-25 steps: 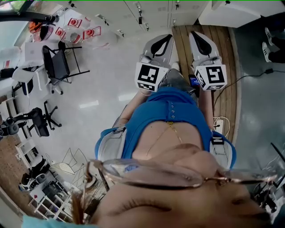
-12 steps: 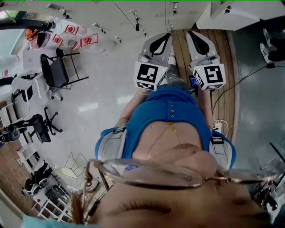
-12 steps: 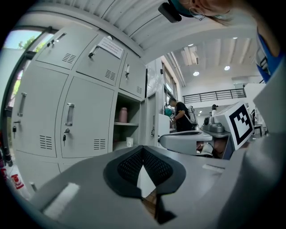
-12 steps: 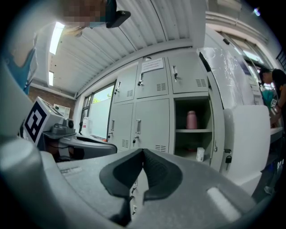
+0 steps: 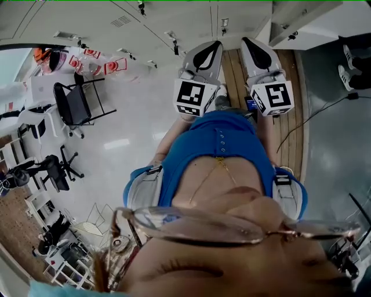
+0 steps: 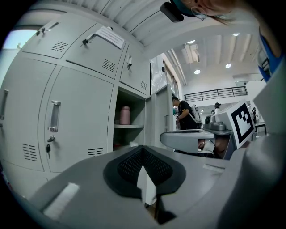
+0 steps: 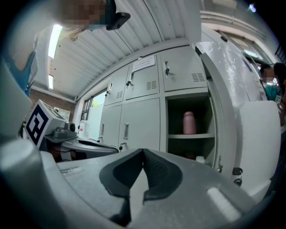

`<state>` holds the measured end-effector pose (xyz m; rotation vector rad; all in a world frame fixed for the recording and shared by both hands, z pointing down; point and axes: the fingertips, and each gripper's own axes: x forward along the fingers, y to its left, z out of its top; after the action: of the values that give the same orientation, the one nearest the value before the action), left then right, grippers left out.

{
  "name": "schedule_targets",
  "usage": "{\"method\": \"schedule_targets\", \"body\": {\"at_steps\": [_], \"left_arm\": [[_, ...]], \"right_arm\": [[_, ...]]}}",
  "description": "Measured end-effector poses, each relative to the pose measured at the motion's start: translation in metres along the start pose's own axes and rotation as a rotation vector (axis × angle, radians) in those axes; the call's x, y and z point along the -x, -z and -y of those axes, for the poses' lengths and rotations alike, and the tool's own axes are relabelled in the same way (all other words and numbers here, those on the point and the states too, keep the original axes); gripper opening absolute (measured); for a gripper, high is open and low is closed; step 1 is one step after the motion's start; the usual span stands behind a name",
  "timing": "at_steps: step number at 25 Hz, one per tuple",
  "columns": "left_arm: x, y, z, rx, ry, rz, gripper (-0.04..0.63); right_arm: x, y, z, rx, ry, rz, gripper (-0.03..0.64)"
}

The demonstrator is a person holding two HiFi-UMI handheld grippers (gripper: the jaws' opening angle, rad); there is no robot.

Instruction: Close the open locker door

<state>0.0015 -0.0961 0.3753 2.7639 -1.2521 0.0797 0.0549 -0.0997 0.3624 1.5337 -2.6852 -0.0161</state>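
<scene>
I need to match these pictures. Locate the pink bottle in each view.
Head view: not in it.
Left gripper view: pink bottle, left of centre, on the open locker's shelf.
Right gripper view: right of centre, same shelf.
Shared landmark: the grey locker bank.

left hand-held gripper (image 6: 143, 150): jaws together, level | right hand-held gripper (image 7: 143, 152): jaws together, level

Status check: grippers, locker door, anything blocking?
Left gripper shut, empty; right gripper shut, empty. Locker door open, untouched; pink bottle on shelf inside. Nothing seen blocking the door.
</scene>
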Motion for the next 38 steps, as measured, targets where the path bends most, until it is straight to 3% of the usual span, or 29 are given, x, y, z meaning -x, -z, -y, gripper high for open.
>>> {"method": "schedule_targets", "body": {"at_steps": [13, 27, 38], "left_arm": [[-0.084, -0.004, 0.003, 0.000, 0.024, 0.019, 0.000], [-0.129, -0.005, 0.024, -0.004, 0.208, -0.005, 0.000], [-0.138, -0.004, 0.035, -0.015, 0.289, -0.020, 0.000]], "right_arm": [[-0.027, -0.005, 0.055, 0.006, -0.048, 0.022, 0.000], [-0.014, -0.020, 0.080, -0.013, 0.034, 0.062, 0.000], [0.014, -0.019, 0.095, -0.035, 0.096, 0.054, 0.000]]}}
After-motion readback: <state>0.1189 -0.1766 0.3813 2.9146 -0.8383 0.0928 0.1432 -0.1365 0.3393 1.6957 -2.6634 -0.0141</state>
